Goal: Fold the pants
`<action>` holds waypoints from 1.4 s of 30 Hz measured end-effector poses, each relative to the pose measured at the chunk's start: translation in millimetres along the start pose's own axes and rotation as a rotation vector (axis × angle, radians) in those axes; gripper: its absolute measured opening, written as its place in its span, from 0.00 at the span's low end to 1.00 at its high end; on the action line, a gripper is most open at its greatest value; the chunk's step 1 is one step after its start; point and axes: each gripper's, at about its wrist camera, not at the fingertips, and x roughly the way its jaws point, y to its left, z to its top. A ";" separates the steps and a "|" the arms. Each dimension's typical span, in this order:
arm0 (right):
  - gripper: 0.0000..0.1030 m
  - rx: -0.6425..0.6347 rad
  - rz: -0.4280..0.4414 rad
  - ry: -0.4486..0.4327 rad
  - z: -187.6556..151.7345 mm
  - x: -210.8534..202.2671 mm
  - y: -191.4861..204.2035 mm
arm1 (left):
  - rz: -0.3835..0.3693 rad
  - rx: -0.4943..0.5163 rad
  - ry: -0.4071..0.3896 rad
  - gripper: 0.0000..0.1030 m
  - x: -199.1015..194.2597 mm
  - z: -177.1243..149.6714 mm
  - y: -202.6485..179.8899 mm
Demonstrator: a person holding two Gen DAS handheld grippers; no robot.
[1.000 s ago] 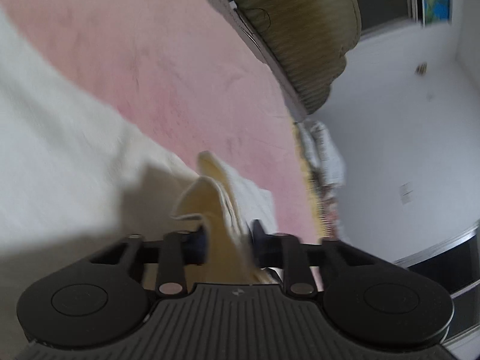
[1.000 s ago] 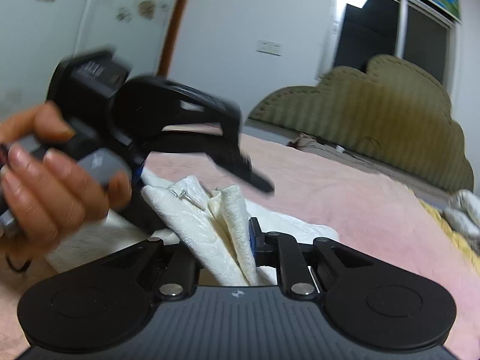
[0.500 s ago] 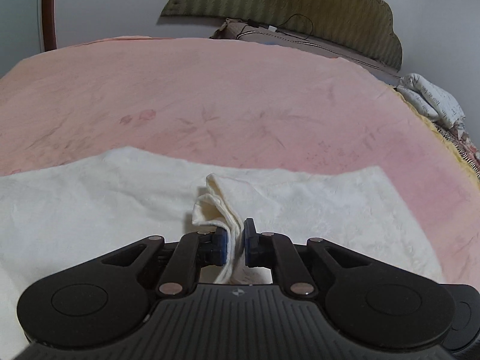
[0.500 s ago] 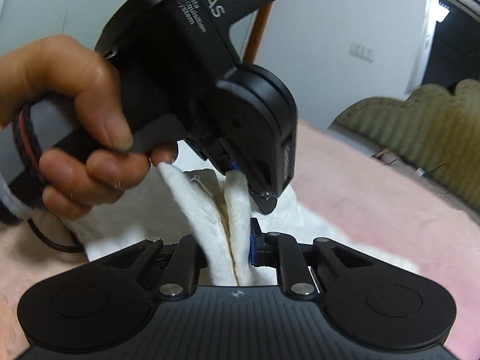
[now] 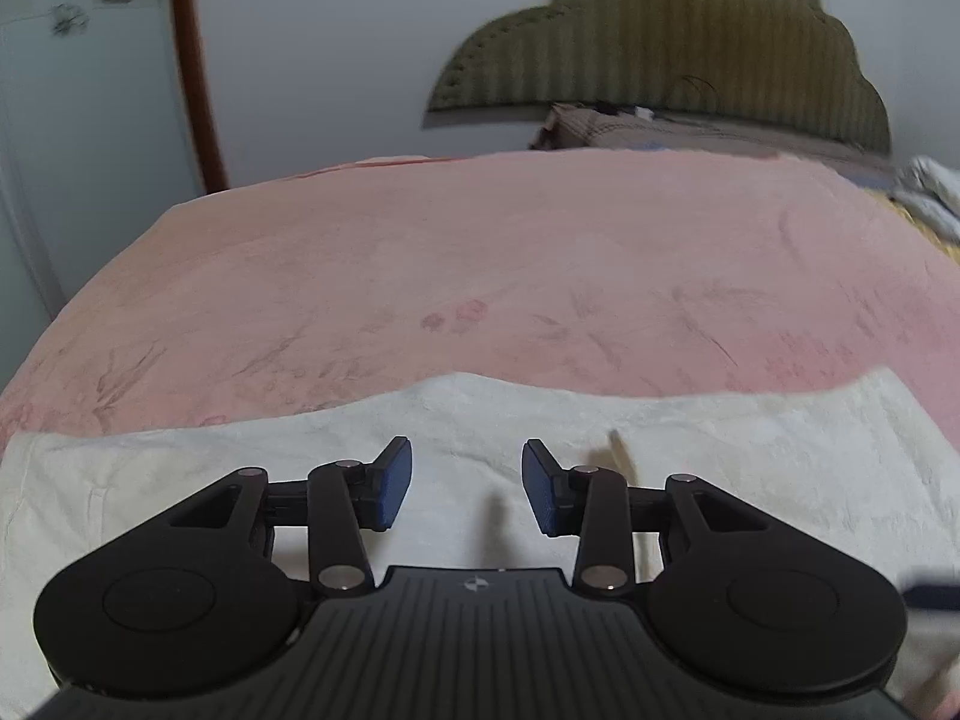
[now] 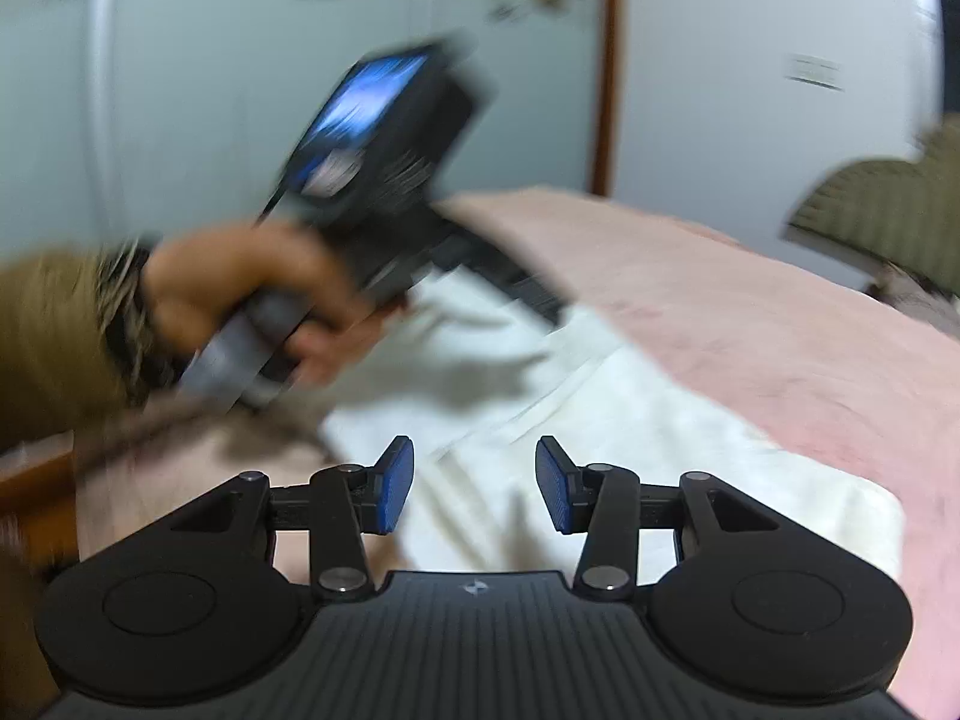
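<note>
The cream-white pants (image 5: 720,450) lie flat on the pink bed cover (image 5: 480,276), spread from left to right in the left wrist view. My left gripper (image 5: 467,491) is open and empty just above the cloth. In the right wrist view the pants (image 6: 630,438) lie folded in a long strip on the bed. My right gripper (image 6: 474,486) is open and empty above them. The left gripper's body (image 6: 384,162) shows there, blurred, held in a hand above the far end of the pants.
An olive padded headboard (image 5: 660,48) stands at the far end of the bed. A folded white cloth (image 5: 930,186) lies at the far right edge. A wall with a brown door frame (image 5: 192,60) is at the left. The bed's near left edge (image 6: 36,480) shows wood.
Both grippers have opened and let go of the bunched pants cloth. The cloth now lies flat on the bed. The left gripper has swung away and is still moving.
</note>
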 end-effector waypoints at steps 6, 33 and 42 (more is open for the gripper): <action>0.42 -0.021 -0.200 0.149 -17.5 41.6 7.7 | 0.160 0.219 0.033 0.59 27.3 -13.9 -34.9; 0.08 -0.196 -0.197 0.024 -17.3 31.2 42.1 | -0.675 -0.647 0.349 0.71 -6.2 -50.8 35.8; 0.08 -0.125 -0.108 0.033 -15.2 20.7 30.9 | -0.725 -0.851 0.462 0.53 30.4 -70.6 24.4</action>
